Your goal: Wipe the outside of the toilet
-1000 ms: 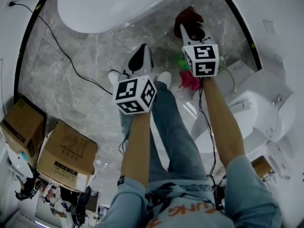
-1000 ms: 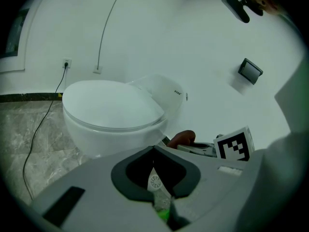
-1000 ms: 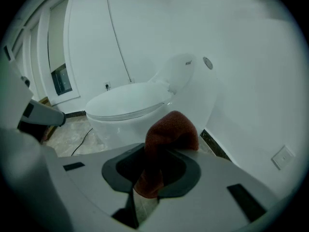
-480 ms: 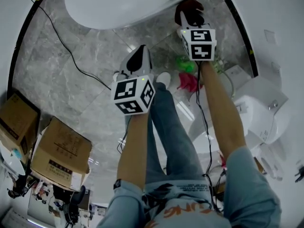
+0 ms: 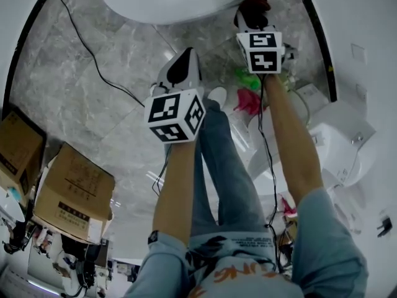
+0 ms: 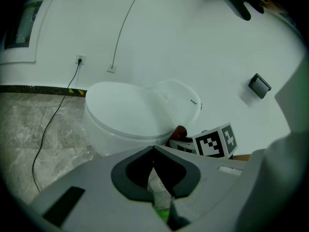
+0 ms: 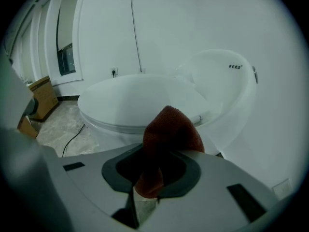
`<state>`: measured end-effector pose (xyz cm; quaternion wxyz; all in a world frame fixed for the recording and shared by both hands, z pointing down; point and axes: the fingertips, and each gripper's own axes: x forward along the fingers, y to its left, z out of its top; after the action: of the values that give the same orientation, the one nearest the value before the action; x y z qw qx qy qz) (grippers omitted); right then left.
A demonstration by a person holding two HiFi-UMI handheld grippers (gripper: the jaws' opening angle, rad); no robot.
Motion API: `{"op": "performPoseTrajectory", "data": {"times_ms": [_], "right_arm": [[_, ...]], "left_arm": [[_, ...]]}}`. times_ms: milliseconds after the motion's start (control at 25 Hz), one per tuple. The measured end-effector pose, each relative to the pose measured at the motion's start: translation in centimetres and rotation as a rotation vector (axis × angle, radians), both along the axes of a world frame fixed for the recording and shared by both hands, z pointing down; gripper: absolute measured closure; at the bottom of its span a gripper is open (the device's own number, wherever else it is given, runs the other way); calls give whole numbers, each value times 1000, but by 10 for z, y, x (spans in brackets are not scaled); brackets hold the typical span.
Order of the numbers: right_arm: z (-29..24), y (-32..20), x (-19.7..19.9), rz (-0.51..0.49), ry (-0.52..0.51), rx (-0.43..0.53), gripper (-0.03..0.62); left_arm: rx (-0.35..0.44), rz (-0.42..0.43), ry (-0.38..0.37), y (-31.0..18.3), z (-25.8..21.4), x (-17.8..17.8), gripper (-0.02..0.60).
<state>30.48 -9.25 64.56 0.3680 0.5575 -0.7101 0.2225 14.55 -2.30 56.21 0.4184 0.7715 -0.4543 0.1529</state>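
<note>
Grips a dark red cloth [image 7: 171, 127] in the right gripper [image 7: 151, 154], close before the white toilet [image 7: 140, 98] — no contact visible. Holds the left gripper [image 6: 153, 150] pinched together, idle. Probably leaves the whole outside to wipe.

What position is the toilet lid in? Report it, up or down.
Down. In the right gripper view the toilet lid lies flat, with no opening showing beneath it, beyond the red cloth.

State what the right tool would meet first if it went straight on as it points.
Probably the toilet, near the rim of its closed lid; the red cloth clamped in the right tool would touch first. Depth unclear.
</note>
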Motion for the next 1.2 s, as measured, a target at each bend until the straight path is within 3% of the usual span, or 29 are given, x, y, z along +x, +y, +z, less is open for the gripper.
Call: {"op": "performPoseTrajectory", "data": {"times_ms": [1200], "right_arm": [[18, 23, -147, 5, 31, -40, 522]], "left_arm": [[-61, -91, -1, 12, 21, -132, 588]]}}
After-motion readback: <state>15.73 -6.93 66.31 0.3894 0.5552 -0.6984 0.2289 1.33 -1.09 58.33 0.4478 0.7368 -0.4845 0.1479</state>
